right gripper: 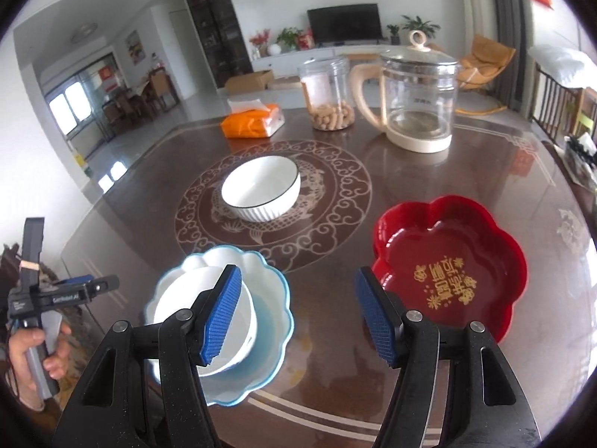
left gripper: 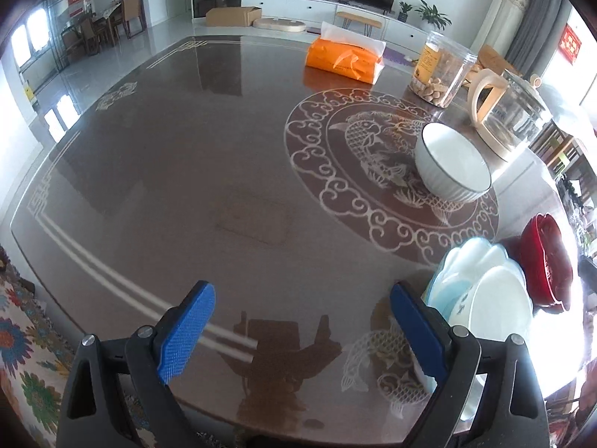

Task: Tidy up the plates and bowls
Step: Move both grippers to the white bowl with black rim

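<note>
Two sets of tongs hang open and empty over the brown worktop (right gripper: 466,171): the left tongs (left gripper: 302,332) and the right tongs (right gripper: 296,313). Just beyond the right tongs, a white bowl (right gripper: 238,321) sits in a pale blue scalloped plate (right gripper: 272,291), a red flower-shaped plate (right gripper: 451,261) beside it. Farther off, a ribbed white bowl (right gripper: 261,190) rests on the round medallion, then a jar (right gripper: 330,93) and kettle (right gripper: 418,100).
</note>
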The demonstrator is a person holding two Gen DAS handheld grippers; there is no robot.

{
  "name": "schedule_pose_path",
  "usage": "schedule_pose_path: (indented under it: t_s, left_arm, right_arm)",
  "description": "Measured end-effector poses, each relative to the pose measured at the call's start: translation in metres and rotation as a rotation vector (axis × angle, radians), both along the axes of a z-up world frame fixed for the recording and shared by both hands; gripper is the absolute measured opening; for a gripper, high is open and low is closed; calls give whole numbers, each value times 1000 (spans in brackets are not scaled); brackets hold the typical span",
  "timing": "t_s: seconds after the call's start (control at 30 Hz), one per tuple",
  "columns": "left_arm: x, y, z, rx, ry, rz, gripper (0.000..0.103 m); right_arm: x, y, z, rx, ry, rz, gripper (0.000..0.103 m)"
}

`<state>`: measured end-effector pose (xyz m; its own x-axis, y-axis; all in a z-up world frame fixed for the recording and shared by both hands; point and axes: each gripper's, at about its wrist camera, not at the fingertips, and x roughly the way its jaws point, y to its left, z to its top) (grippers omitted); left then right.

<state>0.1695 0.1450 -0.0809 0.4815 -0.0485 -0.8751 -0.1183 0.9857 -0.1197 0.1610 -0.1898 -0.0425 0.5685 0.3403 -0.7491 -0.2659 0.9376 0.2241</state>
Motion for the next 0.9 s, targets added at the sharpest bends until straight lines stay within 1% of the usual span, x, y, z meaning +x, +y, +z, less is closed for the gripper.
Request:
schedule_pose_path:
  t_s: [0.03,0.07,0.13,0.17,0.2,0.23,0.3,0.37,0.4,0.43,0.57,0.63,0.7,0.73,0.77,0.8,0.83,0.87,0.9]
  left_arm:
    - [13,-5,6,-13,-3,-20,94]
    - [27,-11,10,-28,-5,-43,94]
    - [59,-28,16,-25,9,-90,94]
    - [74,-36,17,-20,18,-108,91]
    - [88,-43,17,-18,28,-122,83]
    - [102,-50,16,-24,40,-139,78]
    - [126,-62,9,-44,77,-154,64]
    - [144,-71,2,-61,100,-162,57]
    - [150,-75,-1,-63,110,-168,54]
    - [155,-79,-5,-64,117,-171,53]
    - [170,-92,-20,-71,130,-178,52]
    - [175,-94,-26,-81,137,-169,50]
    - [179,-94,-33,-99,153,-160,33]
    - [181,-94,-36,-109,163,-157,29]
    - [183,-94,-39,-118,170,-156,22]
    - [183,-95,-42,-129,172,-157,19]
    - [183,-95,-43,-141,170,-160,17]
    - [184,-96,-43,-152,163,-163,13]
    - [183,-97,-42,-157,157,-164,11]
  right_arm:
    - [13,2,0,-7,41,1,68]
    - [28,2,0,17,85,1,68]
    - [61,-1,-5,91,197,-19,68]
    - [78,-2,-9,117,249,-44,68]
    - [93,-3,-12,132,278,-60,68]
    - [108,-1,-14,136,290,-71,67]
    - [135,7,-20,123,316,-68,66]
    - [153,17,-30,127,341,-58,55]
    - [160,21,-35,133,353,-51,45]
    - [166,26,-40,132,367,-44,41]
    - [183,44,-52,117,377,-30,41]
    - [189,50,-58,97,382,-30,41]
    - [194,53,-64,75,390,-32,41]
    - [195,54,-66,65,395,-34,39]
    - [196,55,-69,64,400,-35,38]
    - [196,54,-72,66,406,-34,35]
    - [196,55,-74,66,411,-31,30]
    - [196,55,-76,66,417,-30,27]
    - [195,55,-78,60,419,-31,23]
